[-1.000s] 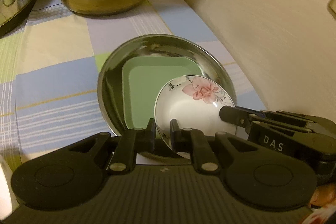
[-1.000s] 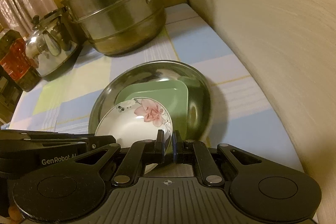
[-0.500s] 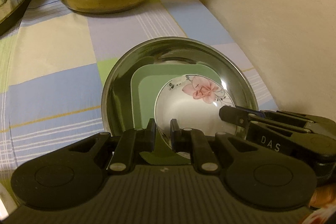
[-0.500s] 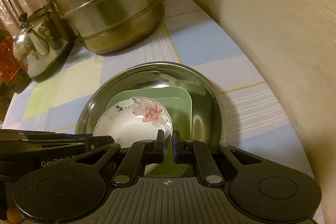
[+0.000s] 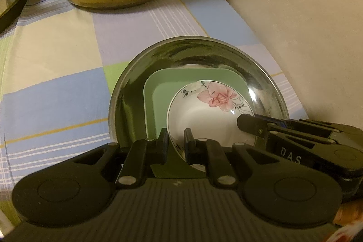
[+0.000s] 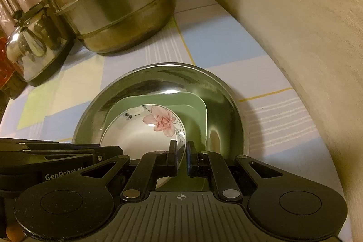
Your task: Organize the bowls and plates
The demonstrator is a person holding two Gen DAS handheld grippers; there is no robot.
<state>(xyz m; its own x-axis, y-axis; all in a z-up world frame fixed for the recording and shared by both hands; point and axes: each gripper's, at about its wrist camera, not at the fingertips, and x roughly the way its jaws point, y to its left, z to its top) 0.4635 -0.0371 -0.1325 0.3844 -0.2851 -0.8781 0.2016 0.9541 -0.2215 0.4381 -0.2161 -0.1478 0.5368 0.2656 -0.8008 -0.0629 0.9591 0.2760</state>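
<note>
White floral bowl (image 5: 205, 116): glossy ceramic, pink flower with thin dark stems on inner wall at 12–1 o'clock, dark line round rim. It sits in green square plate (image 5: 158, 92), matte, rounded corners. Plate sits in steel basin (image 5: 127, 92), round, mirror-bright, reflecting the green. So three nested: bowl in plate in basin. Basin rests on checked cloth (image 5: 56, 74) (blue, cream, lilac, green blocks, white and yellow stripes) over the worktop.

Left gripper (image 5: 175, 141): jaws nearly closed, pinching bowl rim at the bowl's 6–7 o'clock; one finger outside the wall, one inside. Right gripper (image 6: 181, 149): jaws nearly closed, pinching same bowl's rim at its 4–5 o'clock in right wrist view, one finger each side of the wall. In left wrist view right gripper reaches in from 3 o'clock, tip at bowl edge; in right wrist view left gripper enters from 9 o'clock. Bowl seems tilted toward cameras; cannot tell if lifted off plate.

Big steel steamer pot (image 6: 109, 6), brown handles, at 11–12 o'clock beyond basin, well apart. Steel kettle (image 6: 34, 47) at 10 o'clock, just beside pot. Beige wall (image 6: 295, 26) along 1–4 o'clock, near basin.
</note>
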